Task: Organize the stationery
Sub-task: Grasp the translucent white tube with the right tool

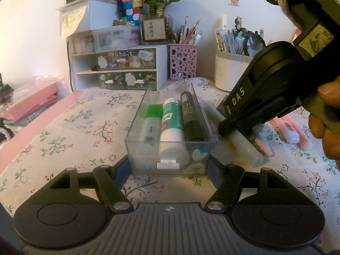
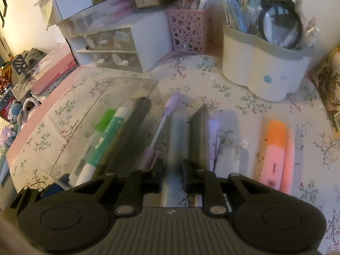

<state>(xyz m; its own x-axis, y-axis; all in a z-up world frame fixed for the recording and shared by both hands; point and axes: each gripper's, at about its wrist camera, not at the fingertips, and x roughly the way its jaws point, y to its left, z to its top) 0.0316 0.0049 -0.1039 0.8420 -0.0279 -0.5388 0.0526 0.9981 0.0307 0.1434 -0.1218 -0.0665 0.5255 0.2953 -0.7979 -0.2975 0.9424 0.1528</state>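
A clear plastic box (image 1: 134,131) lies on the floral tablecloth. It holds a green-capped white highlighter (image 1: 151,120), a teal and white glue stick (image 1: 172,127) and a black marker (image 1: 191,116). My left gripper (image 1: 170,171) is shut on the box's near end, one finger on each side wall. To the right of the box lies a pale translucent marker (image 1: 244,144). My right gripper (image 1: 234,131) comes down over it, held by a person's hand. In the blurred right wrist view the pale marker (image 2: 177,140) fills the narrow gap of the right gripper (image 2: 180,114).
A purple pen (image 2: 163,127) lies between box and pale marker. An orange-pink highlighter (image 2: 274,148) lies further right. At the back stand a pink lattice pen cup (image 1: 183,61), a white pen holder (image 1: 229,72) with a magnifier, and small drawers (image 1: 119,68).
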